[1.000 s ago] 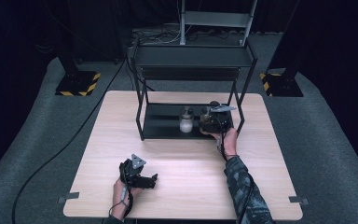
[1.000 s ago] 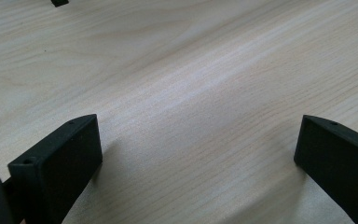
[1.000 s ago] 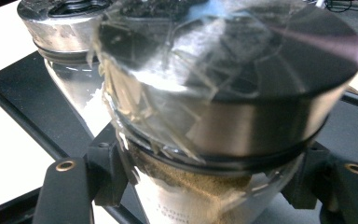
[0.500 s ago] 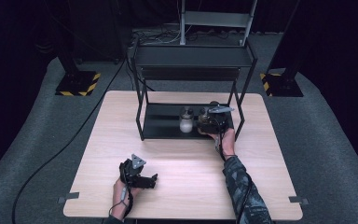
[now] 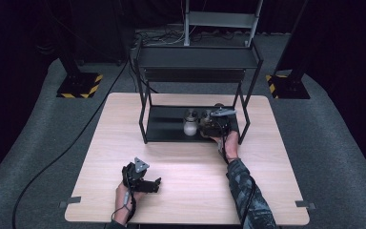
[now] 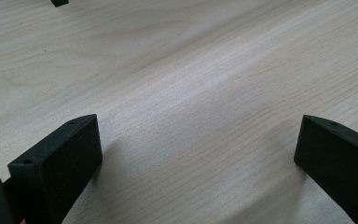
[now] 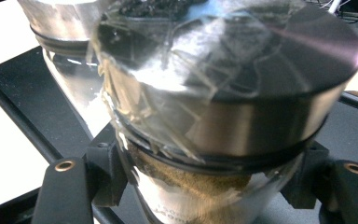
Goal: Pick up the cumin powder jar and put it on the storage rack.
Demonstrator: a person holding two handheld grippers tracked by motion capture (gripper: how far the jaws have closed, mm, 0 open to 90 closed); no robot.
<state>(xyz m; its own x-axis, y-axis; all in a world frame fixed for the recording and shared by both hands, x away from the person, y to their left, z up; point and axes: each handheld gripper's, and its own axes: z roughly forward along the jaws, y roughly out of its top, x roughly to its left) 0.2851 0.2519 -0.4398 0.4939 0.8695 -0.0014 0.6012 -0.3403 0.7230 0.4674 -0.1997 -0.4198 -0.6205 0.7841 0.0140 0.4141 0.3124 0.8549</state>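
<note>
**Our right gripper holds a spice jar on the low shelf**

We hold a glass jar [image 7: 214, 140] with a shiny metal lid and brown powder inside. It sits on the bottom shelf of the black rack [image 5: 164, 129], toward its right end. Our right gripper [image 5: 208, 128] has its jaws clamped on the glass just under the lid. A second jar [image 5: 189, 126] with white stuff in it stands just to the left, very near ours. The rack's thin black posts stand on both sides of our hand.

Our left gripper [image 5: 153, 185] rests on the wooden table [image 5: 286, 191], near us and well apart from the rack. Its jaws are wide apart, with bare wood between them.
</note>
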